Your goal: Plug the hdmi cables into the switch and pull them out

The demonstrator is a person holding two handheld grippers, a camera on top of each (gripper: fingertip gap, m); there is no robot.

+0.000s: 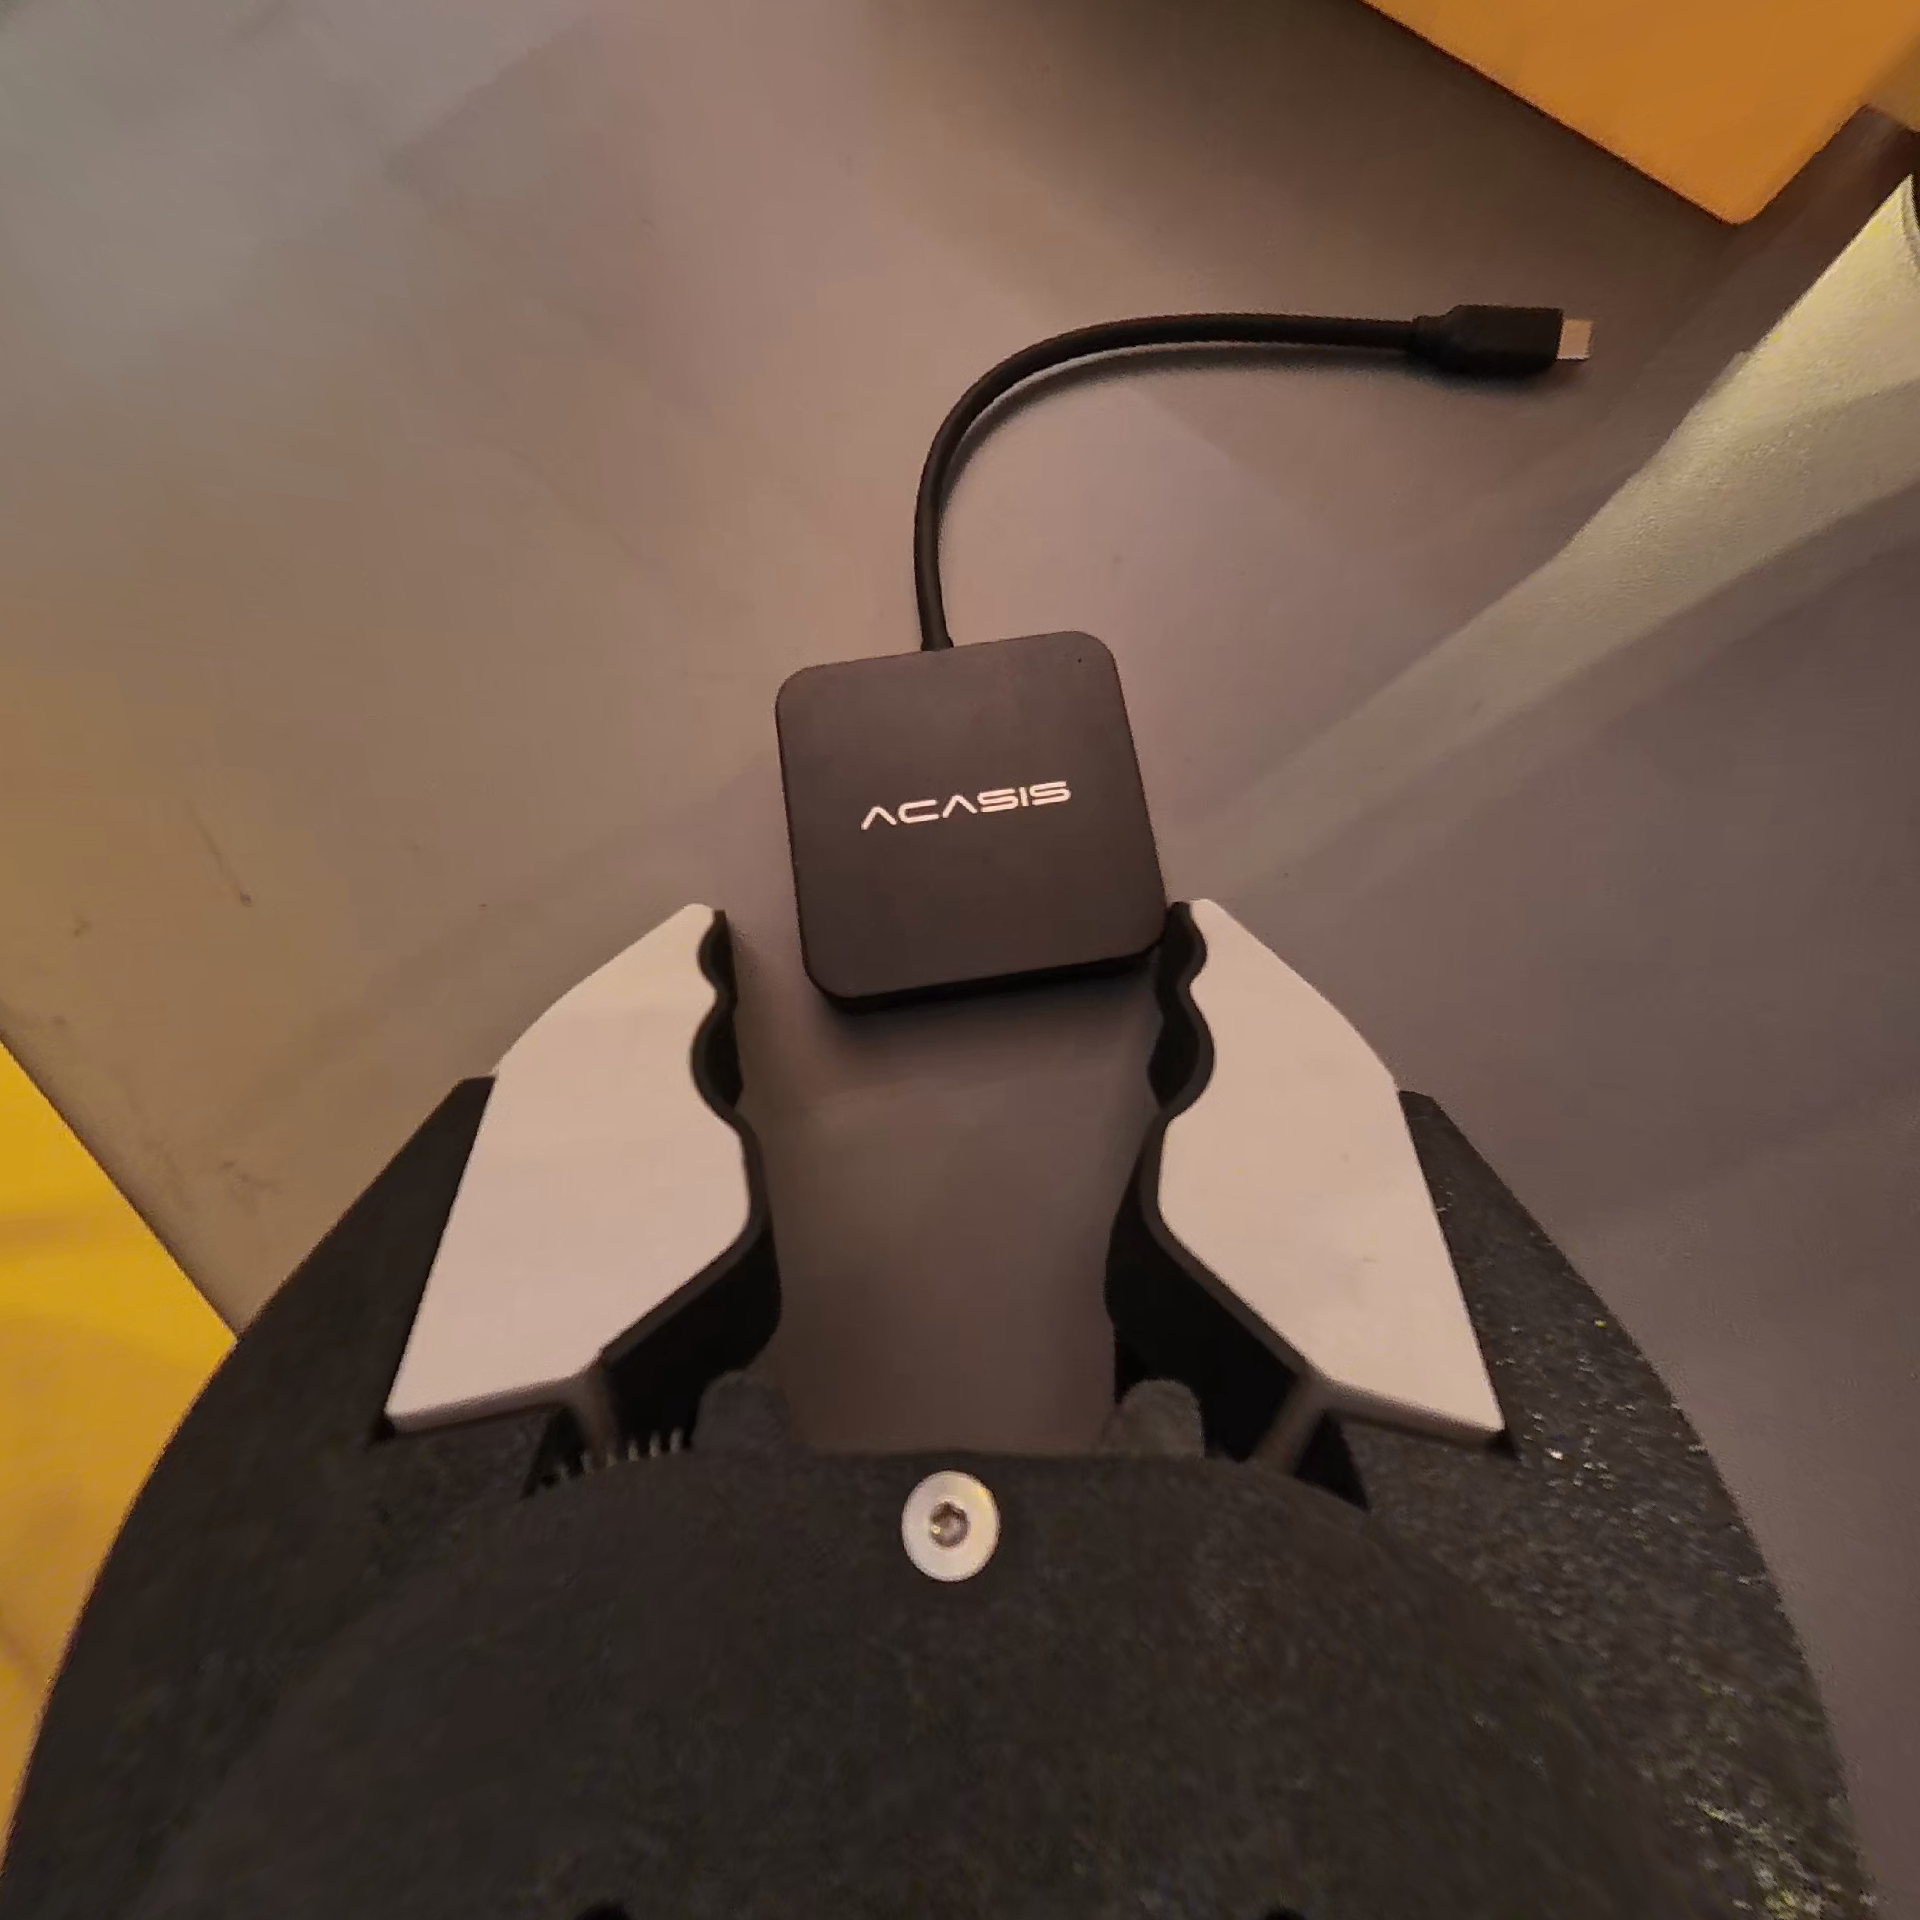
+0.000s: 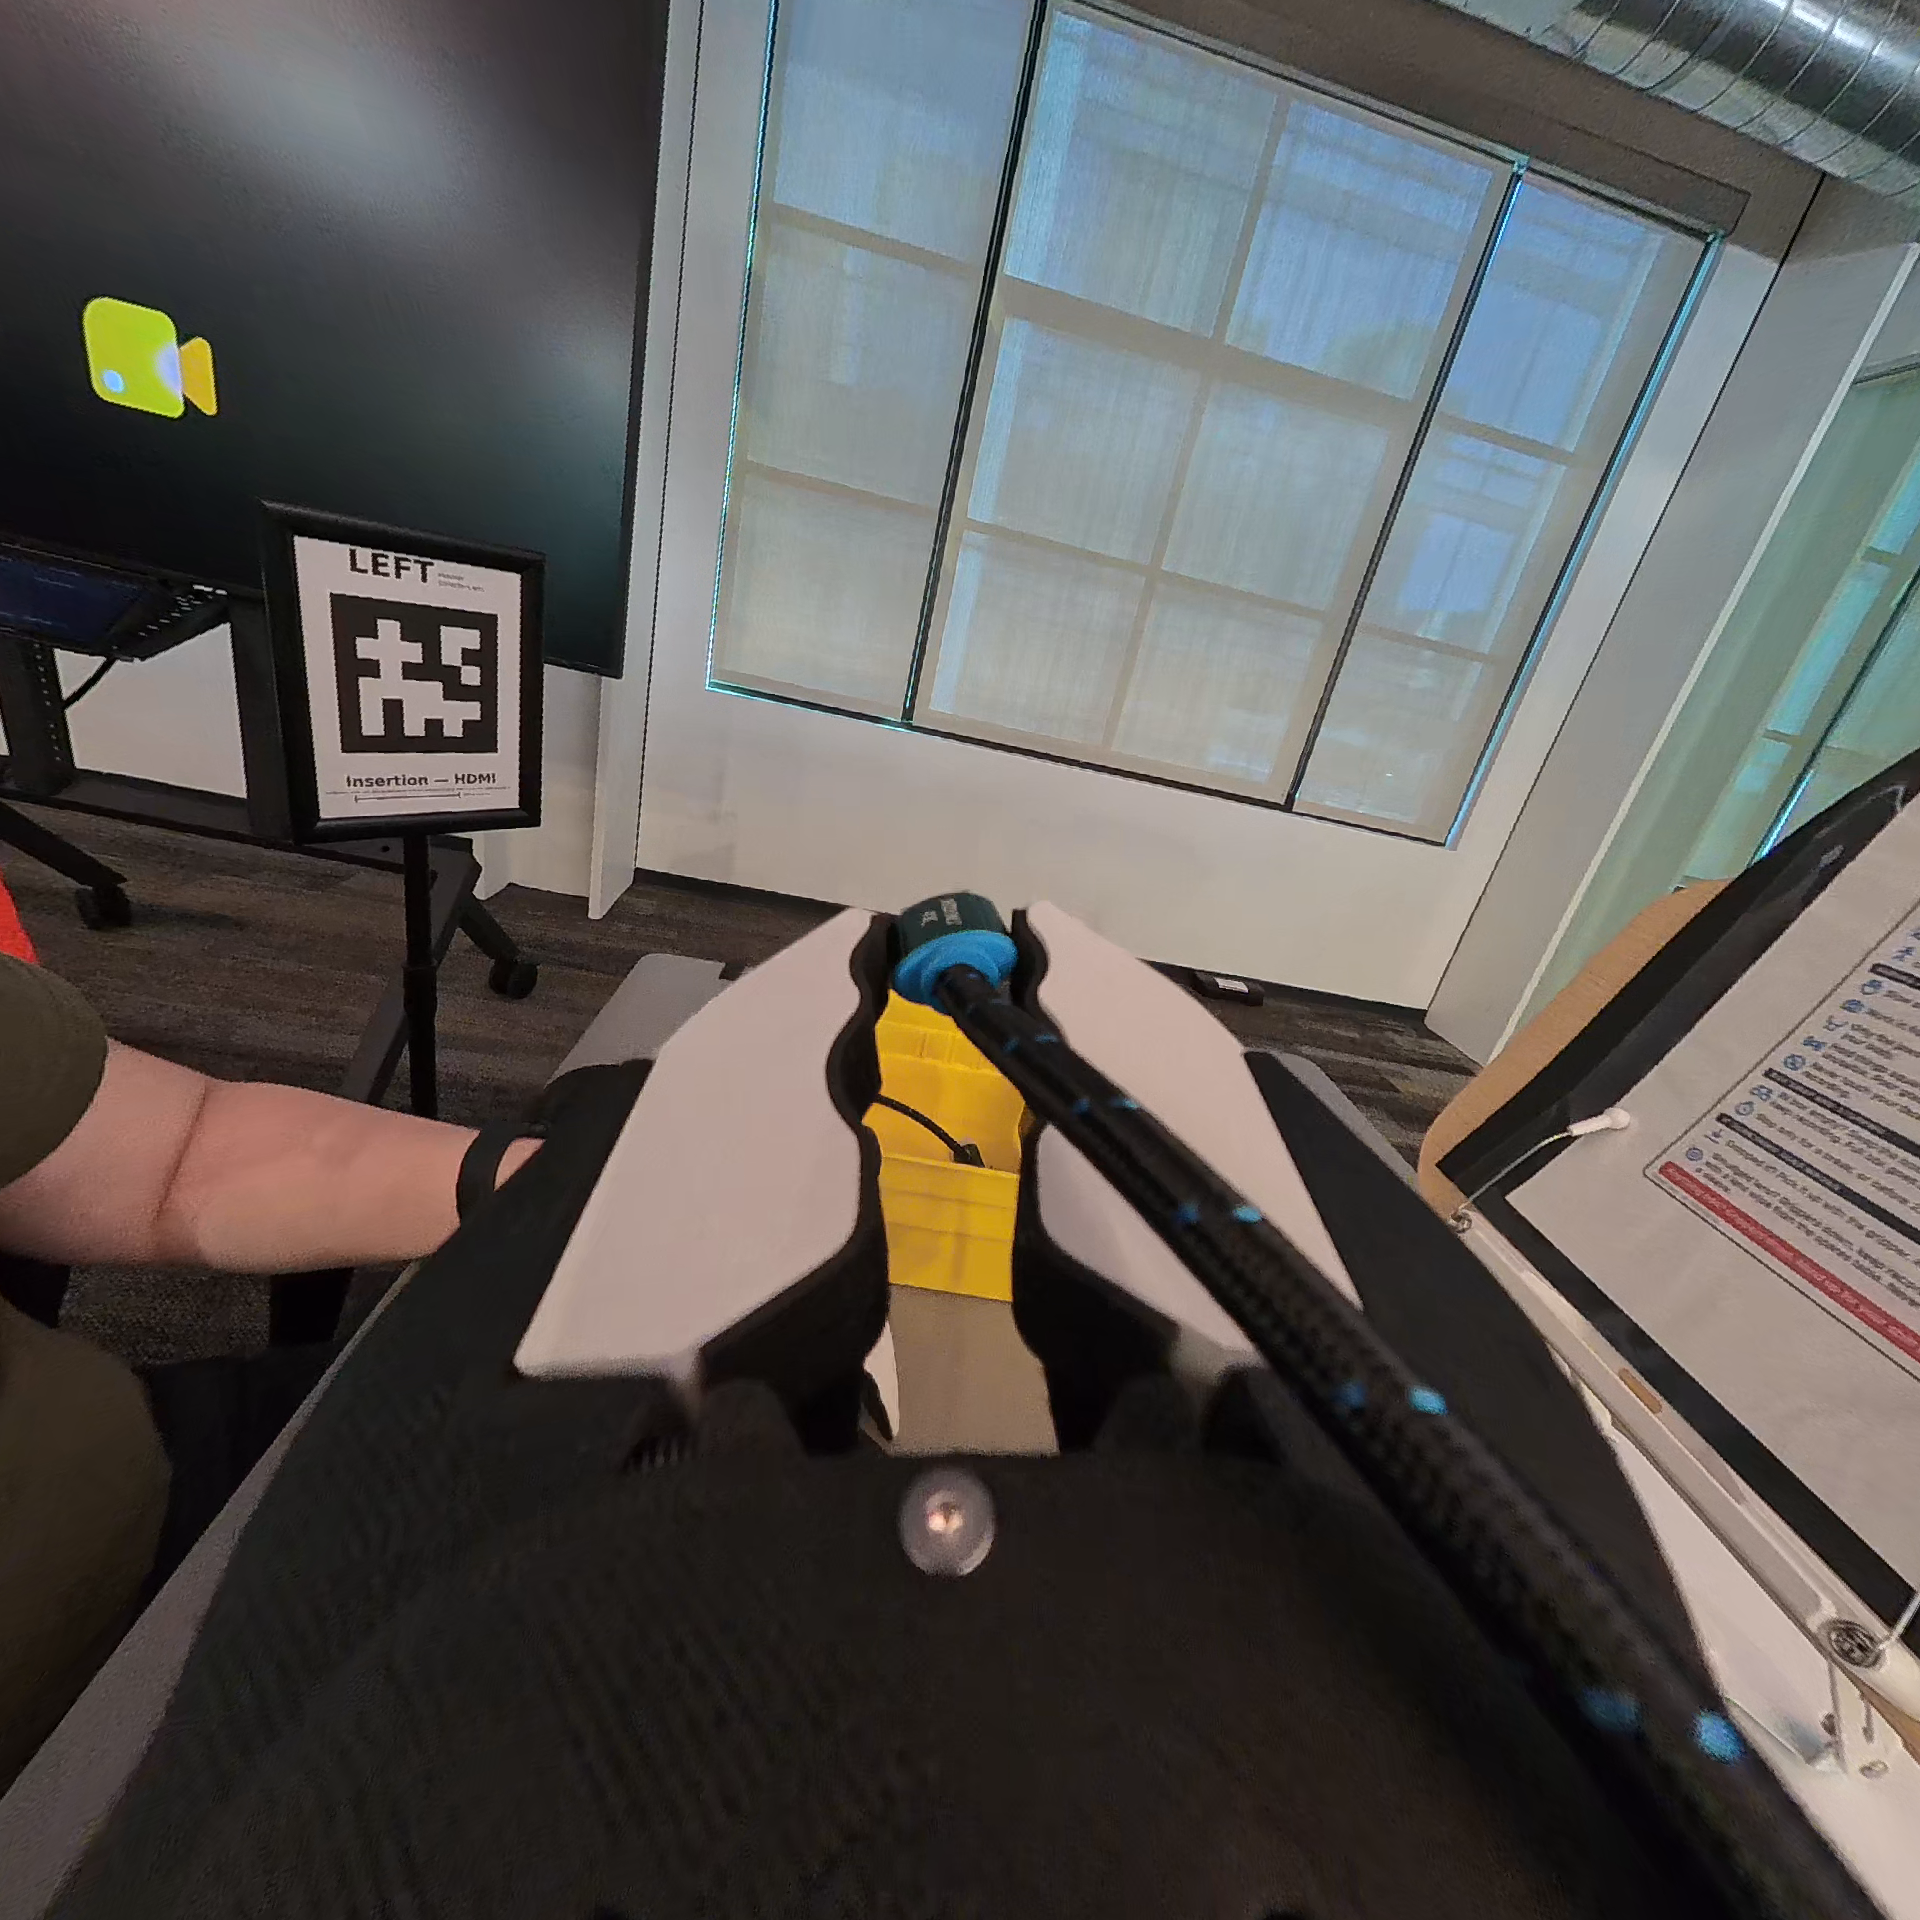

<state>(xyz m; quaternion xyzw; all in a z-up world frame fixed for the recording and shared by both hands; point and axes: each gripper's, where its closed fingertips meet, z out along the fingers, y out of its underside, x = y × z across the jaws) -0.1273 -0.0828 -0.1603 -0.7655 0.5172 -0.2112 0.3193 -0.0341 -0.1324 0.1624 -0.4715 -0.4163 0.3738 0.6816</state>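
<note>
surface: grey tabletop (image 1: 416, 520), yellow edges at two corners in the left wrist view; the right wrist view looks over the table end to a big window (image 2: 1195, 416) and a dark wall screen (image 2: 312, 260).
switch: small black square box (image 1: 961, 821) flat on the table, its near corners just between your left fingertips (image 1: 686, 935), apparently not yet pinched.
pigtail: short black lead (image 1: 1039, 384) curls off the switch's far edge, small plug (image 1: 1496, 338) lying loose on the table.
left gripper: (image 1: 951, 940) spread wide and empty, straddling the switch's near edge.
right gripper: (image 2: 951, 940) clamped on the blue-collared HDMI plug (image 2: 951, 935); the braided black cable (image 2: 1299, 1299) trails back over the right finger.
step: looks like pre-insertion, one cable picked up, switch not yet braced.
next move: you likely need to close the left on the switch body to hold it still, then bring the right plug down level with a port, mouth squared, and push straight.
risk: unbraced, the light switch would probably slide.
hidden: ports not visible, near face is in shadow; the plug's metal end points away from the camera, orientation unclear; no second cable in view.
around: yellow bin (image 2: 945, 1143) seen between the right fingers; framed marker sign (image 2: 416, 675) on a stand; your forearm (image 2: 260, 1164) at left; a framed printed sheet (image 2: 1714, 1195) at right.
</note>
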